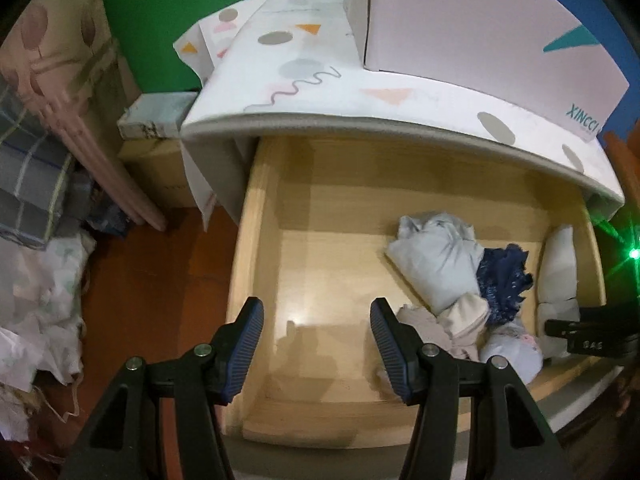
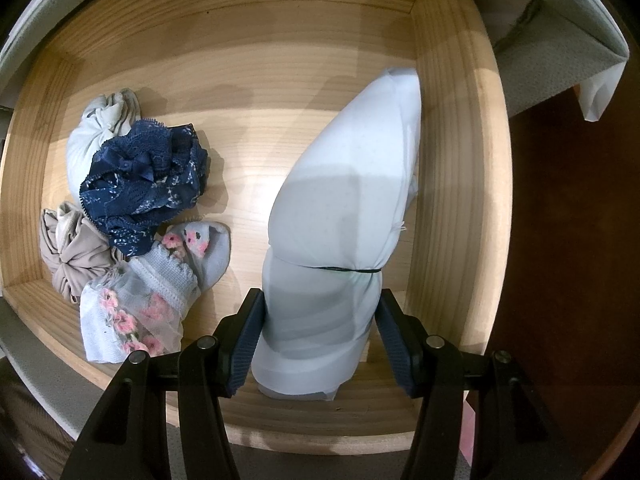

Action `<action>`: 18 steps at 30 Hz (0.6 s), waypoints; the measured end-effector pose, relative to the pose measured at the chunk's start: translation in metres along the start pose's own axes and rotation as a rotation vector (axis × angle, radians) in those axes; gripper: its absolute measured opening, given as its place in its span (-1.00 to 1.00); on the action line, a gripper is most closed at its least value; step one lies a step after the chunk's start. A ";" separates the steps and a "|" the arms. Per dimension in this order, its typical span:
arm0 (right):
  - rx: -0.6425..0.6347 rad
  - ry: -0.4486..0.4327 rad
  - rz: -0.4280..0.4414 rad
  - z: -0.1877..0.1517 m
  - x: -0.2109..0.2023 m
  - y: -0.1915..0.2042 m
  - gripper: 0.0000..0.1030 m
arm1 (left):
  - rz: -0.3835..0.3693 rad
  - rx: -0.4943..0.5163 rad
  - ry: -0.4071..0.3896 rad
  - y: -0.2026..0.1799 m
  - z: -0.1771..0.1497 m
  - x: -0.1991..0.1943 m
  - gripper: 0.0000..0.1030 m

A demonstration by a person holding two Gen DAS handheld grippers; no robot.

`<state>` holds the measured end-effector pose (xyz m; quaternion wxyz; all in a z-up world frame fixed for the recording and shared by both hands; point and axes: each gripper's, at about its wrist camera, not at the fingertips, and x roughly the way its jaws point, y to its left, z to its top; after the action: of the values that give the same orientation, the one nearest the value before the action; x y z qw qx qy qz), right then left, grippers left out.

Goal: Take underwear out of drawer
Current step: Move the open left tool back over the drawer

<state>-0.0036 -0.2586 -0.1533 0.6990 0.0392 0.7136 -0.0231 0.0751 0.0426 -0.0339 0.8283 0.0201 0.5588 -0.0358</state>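
The wooden drawer (image 1: 280,184) is pulled out. Along its right wall lies a long white rolled bundle (image 2: 348,184), tied with a dark band; it is also in the left wrist view as the white bundle (image 1: 558,268). My right gripper (image 2: 320,312) points straight down, both pads against the bundle's near end. Left of the bundle lie navy lace underwear (image 2: 144,176), a pale grey roll (image 2: 100,128), a beige piece (image 2: 76,256) and a white floral piece (image 2: 152,300). My left gripper (image 1: 316,320) hangs open over the drawer's bare left floor, nothing between its fingers.
A patterned cover lies on the cabinet top (image 1: 320,92), with a white box (image 1: 480,28) on it. Left of the cabinet stand a cardboard box (image 1: 160,168) and a heap of cloth (image 1: 40,300) on the orange floor (image 1: 160,280).
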 end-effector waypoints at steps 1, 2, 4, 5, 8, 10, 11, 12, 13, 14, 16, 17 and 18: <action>0.002 -0.002 -0.001 0.000 0.000 0.000 0.00 | -0.012 -0.010 -0.005 0.002 0.000 0.000 0.10; 0.002 -0.003 -0.002 0.000 0.000 0.000 0.00 | -0.021 -0.019 -0.008 0.003 0.000 -0.001 0.10; 0.001 -0.004 -0.006 0.000 0.000 0.001 -0.04 | -0.033 -0.041 0.003 0.005 -0.002 0.002 0.10; 0.000 -0.006 -0.007 0.000 0.000 0.001 -0.06 | -0.039 -0.051 0.012 0.007 -0.002 0.005 0.10; -0.004 -0.015 -0.017 -0.001 -0.003 0.002 -0.13 | -0.033 -0.074 0.020 0.012 -0.004 0.007 0.10; -0.003 -0.027 -0.020 -0.002 -0.007 0.004 -0.23 | -0.036 -0.078 0.016 0.014 -0.005 0.006 0.10; -0.001 -0.034 -0.018 -0.002 -0.009 0.005 -0.25 | -0.031 -0.078 0.012 0.014 -0.006 0.006 0.10; -0.001 -0.044 -0.014 -0.002 -0.011 0.004 -0.28 | -0.027 -0.076 0.011 0.013 -0.006 0.006 0.10; 0.002 -0.051 -0.011 -0.003 -0.013 0.004 -0.31 | -0.025 -0.074 0.011 0.013 -0.007 0.006 0.10; 0.007 -0.058 -0.010 -0.003 -0.015 0.003 -0.32 | -0.019 -0.072 0.011 0.012 -0.007 0.005 0.10; 0.014 -0.073 -0.001 -0.004 -0.020 0.000 -0.37 | -0.010 -0.062 0.009 0.009 -0.007 0.005 0.10; 0.017 -0.080 0.001 -0.004 -0.022 -0.001 -0.38 | -0.008 -0.058 0.006 0.008 -0.007 0.004 0.10; 0.017 -0.088 0.003 -0.005 -0.025 -0.002 -0.39 | -0.004 -0.053 0.003 0.007 -0.008 0.004 0.10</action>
<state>-0.0081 -0.2608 -0.1284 0.7293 0.0449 0.6821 -0.0298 0.0701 0.0501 -0.0404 0.8276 -0.0027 0.5608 -0.0224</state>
